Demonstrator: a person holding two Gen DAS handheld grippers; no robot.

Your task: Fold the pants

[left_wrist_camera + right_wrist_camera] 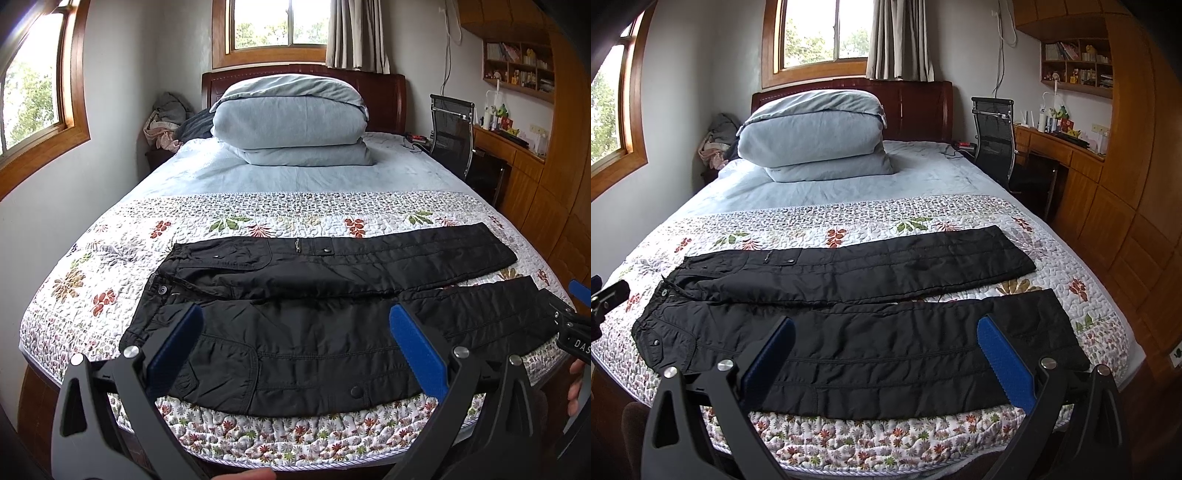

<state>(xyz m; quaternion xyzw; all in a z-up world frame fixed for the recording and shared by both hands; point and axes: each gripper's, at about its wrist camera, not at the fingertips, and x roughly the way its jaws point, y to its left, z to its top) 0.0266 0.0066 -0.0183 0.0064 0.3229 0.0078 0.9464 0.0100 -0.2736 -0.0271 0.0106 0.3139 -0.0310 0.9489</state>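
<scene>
One pair of black pants (314,317), unfolded along the bed's (110,266) near edge; left gripper (295,347) and right gripper (886,354) released, empty; next: grasp near leg.

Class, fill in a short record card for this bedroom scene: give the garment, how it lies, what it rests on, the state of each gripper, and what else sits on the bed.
garment: black pants
layout: spread flat, unfolded, waist to the left, both legs running right with a gap between them
surface: floral quilt on the bed
left gripper: open, holding nothing
right gripper: open, holding nothing
also on bed: folded light blue duvet by the headboard
</scene>
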